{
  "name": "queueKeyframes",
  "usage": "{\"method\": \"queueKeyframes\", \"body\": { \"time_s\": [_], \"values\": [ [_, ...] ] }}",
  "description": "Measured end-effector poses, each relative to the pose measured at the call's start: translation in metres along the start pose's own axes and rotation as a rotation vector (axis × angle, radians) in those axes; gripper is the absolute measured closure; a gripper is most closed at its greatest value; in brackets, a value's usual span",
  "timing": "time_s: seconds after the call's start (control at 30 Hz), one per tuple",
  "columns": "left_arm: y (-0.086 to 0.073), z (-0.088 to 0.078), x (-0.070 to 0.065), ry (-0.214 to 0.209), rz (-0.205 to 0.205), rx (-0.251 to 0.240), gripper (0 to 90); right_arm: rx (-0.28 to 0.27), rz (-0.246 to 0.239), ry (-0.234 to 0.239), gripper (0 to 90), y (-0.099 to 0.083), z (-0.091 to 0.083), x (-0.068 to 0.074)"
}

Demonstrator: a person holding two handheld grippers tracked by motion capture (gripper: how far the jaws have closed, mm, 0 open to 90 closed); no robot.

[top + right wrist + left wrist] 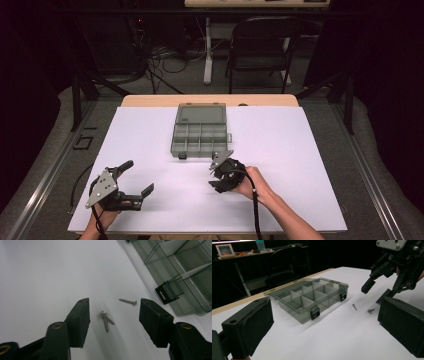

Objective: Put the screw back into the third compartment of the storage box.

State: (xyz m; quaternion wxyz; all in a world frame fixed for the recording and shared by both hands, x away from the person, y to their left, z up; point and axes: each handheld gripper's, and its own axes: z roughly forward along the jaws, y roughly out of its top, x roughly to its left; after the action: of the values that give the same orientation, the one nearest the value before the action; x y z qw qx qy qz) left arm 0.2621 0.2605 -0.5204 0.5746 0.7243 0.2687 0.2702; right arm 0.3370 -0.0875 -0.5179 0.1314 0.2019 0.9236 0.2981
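Silver screws lie loose on the white surface point(280, 150): a crossed pair of screws point(107, 319) sits in the middle of the right gripper view, between the two black jaws of the right tool point(113, 316), and a single screw point(128, 301) lies a bit higher, near the box's black latch point(167, 292). The right tool is partly open with nothing held yet, and the left tool point(324, 325) rests wide open and empty at the lower left of the high view. The grey box point(201, 131) looks empty in every part I can see, so I think the job has only begun and every screw must be picked up.
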Motion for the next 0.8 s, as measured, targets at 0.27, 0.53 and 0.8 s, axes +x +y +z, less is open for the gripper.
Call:
{"method": "queueKeyframes", "body": {
  "time_s": [0.27, 0.53, 0.8],
  "values": [
    [0.000, 0.000, 0.000, -0.001, -0.003, -0.002, 0.0, 0.076, -0.016, 0.038, 55.7, 0.006, 0.020, 0.003],
    [0.000, -0.001, 0.003, 0.000, -0.020, -0.007, 0.0, 0.130, -0.015, 0.066, 71.6, 0.006, 0.031, 0.001],
    [0.000, -0.001, 0.003, -0.001, -0.024, -0.007, 0.0, 0.124, -0.017, 0.062, 83.6, 0.006, 0.032, 0.000]
  ]
}}
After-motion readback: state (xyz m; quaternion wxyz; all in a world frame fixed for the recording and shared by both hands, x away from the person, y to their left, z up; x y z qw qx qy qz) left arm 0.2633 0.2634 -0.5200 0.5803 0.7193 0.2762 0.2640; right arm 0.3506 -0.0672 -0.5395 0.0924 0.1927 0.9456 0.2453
